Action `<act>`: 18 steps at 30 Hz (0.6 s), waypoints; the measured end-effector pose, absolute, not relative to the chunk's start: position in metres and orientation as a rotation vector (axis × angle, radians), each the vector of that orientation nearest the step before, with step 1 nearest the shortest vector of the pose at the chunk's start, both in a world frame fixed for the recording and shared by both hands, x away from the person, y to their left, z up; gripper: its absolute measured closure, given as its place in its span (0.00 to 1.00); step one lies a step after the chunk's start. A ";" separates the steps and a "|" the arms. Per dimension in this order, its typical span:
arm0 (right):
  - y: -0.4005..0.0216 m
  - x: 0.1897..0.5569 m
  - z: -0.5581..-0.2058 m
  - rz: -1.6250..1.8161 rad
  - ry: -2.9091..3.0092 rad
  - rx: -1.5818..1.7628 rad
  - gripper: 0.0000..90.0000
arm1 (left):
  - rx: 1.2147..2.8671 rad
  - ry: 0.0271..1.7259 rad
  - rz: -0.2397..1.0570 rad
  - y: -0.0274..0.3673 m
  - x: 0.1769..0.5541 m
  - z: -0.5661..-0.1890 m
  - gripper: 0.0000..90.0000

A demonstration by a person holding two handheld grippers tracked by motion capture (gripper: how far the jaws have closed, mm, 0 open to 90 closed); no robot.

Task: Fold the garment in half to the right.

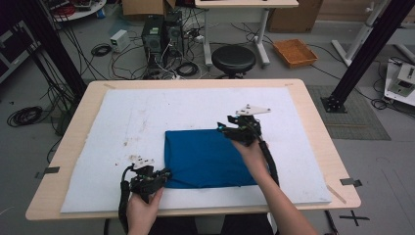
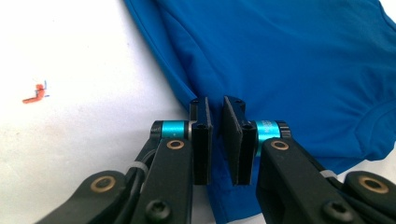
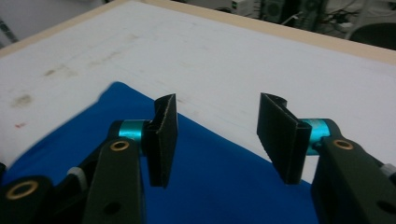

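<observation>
The jaws of the left gripper (image 2: 215,140) stand nearly together over the near left corner of a folded blue cloth (image 1: 208,157), with a thin gap between the pads; whether fabric is pinched in that gap cannot be told. The jaws of the right gripper (image 3: 224,135) stand well apart, empty, above the cloth's far right corner. The cloth lies as a flat rectangle in the middle of a white mat (image 1: 122,127) that covers a wooden table (image 1: 313,137). In the high view, 2 hands reach in from the bottom edge, each holding 1 gripper. Judging from this, the left pads may catch just 1 layer, so the fold could slide open when lifted. The right jaws, if they shut too high, could miss the corner and close on nothing. No brand, label or readable writing shows; a small orange mark (image 2: 36,92) on the mat is not legible.
</observation>
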State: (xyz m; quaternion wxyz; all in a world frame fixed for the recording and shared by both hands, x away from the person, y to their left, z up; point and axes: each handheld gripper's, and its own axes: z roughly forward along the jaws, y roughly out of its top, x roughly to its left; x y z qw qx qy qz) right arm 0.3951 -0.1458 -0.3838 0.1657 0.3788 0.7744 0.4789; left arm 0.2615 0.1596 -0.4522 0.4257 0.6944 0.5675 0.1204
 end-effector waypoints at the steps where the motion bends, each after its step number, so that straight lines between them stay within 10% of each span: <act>1: -0.135 0.398 -0.384 1.360 2.219 1.075 0.57 | 1.731 1.422 0.299 0.160 0.262 -0.452 0.91; 18: 0.018 0.433 -0.411 1.178 2.470 0.989 0.77 | 1.721 1.415 0.303 0.161 0.260 -0.453 0.91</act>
